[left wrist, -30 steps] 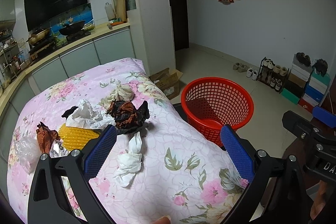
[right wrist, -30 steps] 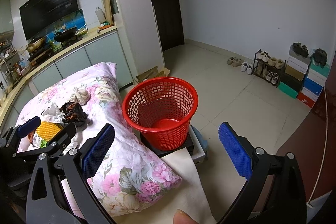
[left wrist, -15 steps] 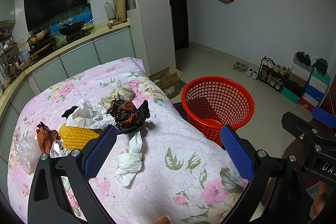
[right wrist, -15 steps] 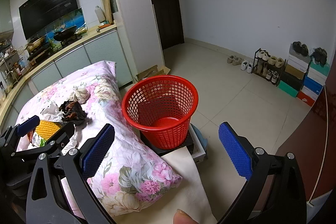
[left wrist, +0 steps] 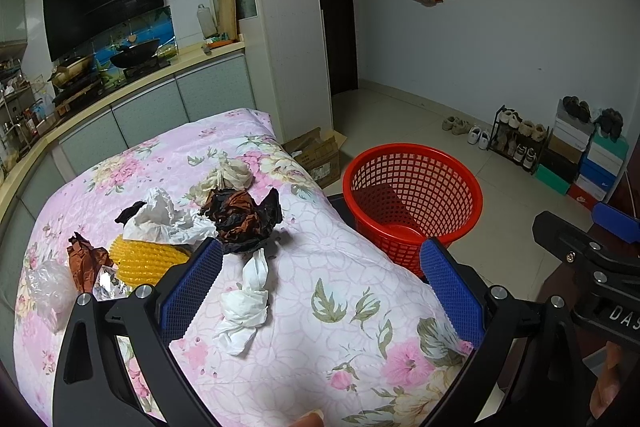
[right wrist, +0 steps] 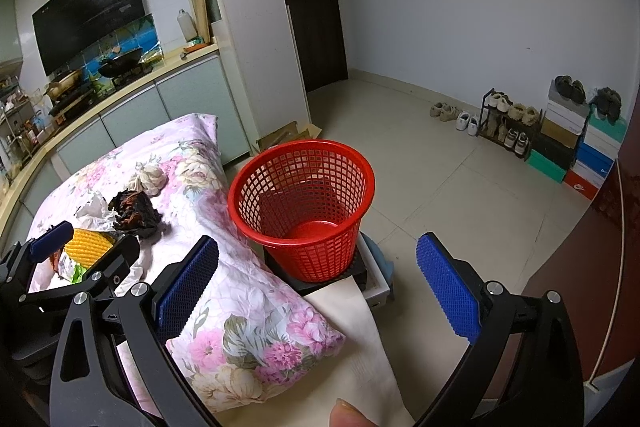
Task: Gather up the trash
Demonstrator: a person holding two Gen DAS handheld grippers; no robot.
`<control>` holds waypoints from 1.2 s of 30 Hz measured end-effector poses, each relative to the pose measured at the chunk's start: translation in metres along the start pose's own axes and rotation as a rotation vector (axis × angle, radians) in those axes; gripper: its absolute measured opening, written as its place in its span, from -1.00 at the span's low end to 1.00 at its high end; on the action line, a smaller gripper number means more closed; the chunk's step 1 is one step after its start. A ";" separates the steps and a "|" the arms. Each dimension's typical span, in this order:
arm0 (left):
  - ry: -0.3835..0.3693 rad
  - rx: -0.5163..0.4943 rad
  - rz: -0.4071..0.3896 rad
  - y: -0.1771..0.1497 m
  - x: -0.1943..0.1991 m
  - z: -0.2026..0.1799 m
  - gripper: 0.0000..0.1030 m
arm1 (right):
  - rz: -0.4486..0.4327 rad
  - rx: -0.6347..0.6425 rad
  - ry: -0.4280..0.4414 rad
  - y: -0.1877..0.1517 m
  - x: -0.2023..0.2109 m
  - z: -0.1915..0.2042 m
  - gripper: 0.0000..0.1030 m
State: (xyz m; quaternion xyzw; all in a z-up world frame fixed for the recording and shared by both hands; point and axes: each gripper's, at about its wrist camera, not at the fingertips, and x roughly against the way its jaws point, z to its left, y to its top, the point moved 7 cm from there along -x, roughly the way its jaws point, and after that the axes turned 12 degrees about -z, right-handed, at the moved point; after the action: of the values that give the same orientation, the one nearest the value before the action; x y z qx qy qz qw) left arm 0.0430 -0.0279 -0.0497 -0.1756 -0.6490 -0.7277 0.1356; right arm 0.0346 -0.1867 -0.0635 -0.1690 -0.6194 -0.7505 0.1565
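Trash lies on a pink flowered cloth: a white tissue wad, a black and brown crumpled wrapper, white paper, a cream wad, a yellow mesh piece, a brown scrap and clear plastic. An empty red mesh basket stands beside the cloth on the right. My left gripper is open and empty, above the tissue wad. My right gripper is open and empty, near the basket.
A black platform carries the basket, with a beige cloth in front. A cardboard box lies on the tiled floor. A shoe rack and stacked shoe boxes stand by the right wall. Kitchen counter behind.
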 end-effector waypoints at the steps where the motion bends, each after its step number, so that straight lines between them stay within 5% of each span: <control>1: 0.000 -0.001 0.000 0.001 0.000 0.000 0.86 | 0.000 0.001 0.000 0.000 0.000 0.000 0.87; 26: -0.002 -0.004 0.009 -0.008 -0.002 0.002 0.86 | 0.015 0.001 -0.007 -0.010 -0.006 0.000 0.87; 36: 0.031 0.030 0.041 -0.020 -0.018 0.033 0.86 | 0.051 -0.003 0.029 -0.025 -0.023 0.003 0.87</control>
State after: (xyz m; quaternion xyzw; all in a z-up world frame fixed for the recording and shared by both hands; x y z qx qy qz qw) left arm 0.0532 0.0066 -0.0718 -0.1754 -0.6540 -0.7176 0.1629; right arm 0.0440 -0.1790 -0.0951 -0.1743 -0.6112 -0.7497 0.1842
